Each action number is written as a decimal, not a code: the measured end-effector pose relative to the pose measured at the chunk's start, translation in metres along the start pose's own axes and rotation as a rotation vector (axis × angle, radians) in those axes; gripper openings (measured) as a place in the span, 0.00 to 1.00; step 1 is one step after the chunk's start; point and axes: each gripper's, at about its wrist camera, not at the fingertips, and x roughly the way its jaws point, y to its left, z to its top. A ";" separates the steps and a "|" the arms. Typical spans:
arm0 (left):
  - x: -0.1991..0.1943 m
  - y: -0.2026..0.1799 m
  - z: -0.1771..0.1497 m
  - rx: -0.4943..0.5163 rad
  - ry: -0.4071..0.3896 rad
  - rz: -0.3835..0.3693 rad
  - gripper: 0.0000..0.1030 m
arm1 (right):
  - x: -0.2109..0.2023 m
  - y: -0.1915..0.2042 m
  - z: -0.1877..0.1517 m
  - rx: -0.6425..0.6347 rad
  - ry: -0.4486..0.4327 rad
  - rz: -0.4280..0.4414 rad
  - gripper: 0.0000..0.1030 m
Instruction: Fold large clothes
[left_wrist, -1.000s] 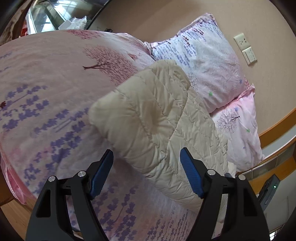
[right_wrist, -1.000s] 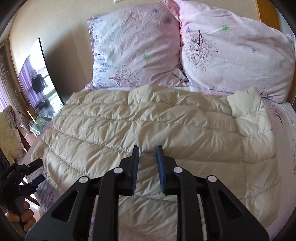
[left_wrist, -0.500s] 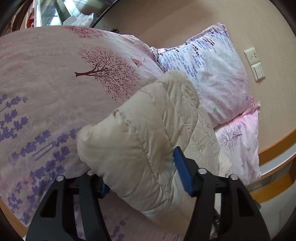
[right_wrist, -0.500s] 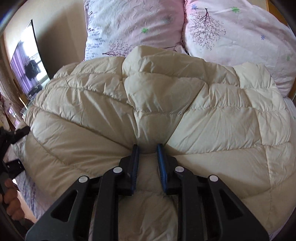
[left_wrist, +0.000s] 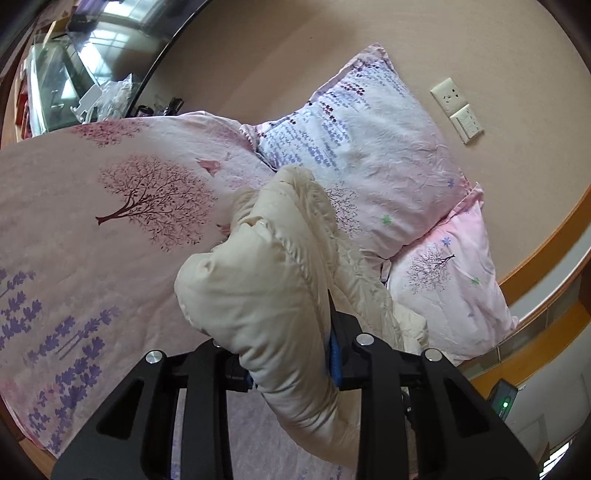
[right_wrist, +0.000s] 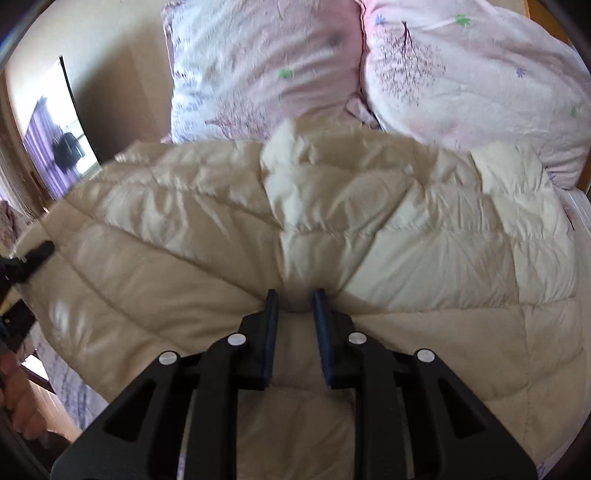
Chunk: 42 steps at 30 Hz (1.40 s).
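Note:
A cream quilted puffer jacket (right_wrist: 406, 240) lies spread over the bed in the right wrist view. My right gripper (right_wrist: 295, 306) is shut on a pinched fold near the jacket's front edge. In the left wrist view a puffy corner of the jacket (left_wrist: 258, 295) is raised off the bedspread. My left gripper (left_wrist: 291, 354) has its jaws closing on that corner, and the blue pads (left_wrist: 334, 354) press into the padding. The left gripper (right_wrist: 33, 254) also shows as a black tip at the jacket's left edge in the right wrist view.
Two floral pillows (left_wrist: 369, 155) (left_wrist: 450, 280) lean on the beige wall, under a socket and switch (left_wrist: 458, 110). The pink bedspread (left_wrist: 110, 221) covers the mattress. A wooden headboard (left_wrist: 546, 251) curves at right, with a dark screen (right_wrist: 55, 144) by the wall. A hand (right_wrist: 14, 398) shows at lower left.
My left gripper has closed from wide open onto the jacket's corner and lifted it off the bedspread. The right gripper kept its grip while the jacket bunched up towards it.

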 end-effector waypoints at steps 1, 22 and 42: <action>0.000 -0.001 0.000 0.004 -0.001 -0.002 0.28 | 0.003 0.001 0.001 -0.005 0.010 0.001 0.21; -0.011 -0.136 -0.042 0.377 0.056 -0.487 0.27 | 0.038 -0.003 0.003 -0.001 0.098 0.017 0.22; 0.031 -0.193 -0.103 0.545 0.227 -0.556 0.27 | -0.033 -0.137 0.009 0.285 -0.047 0.058 0.24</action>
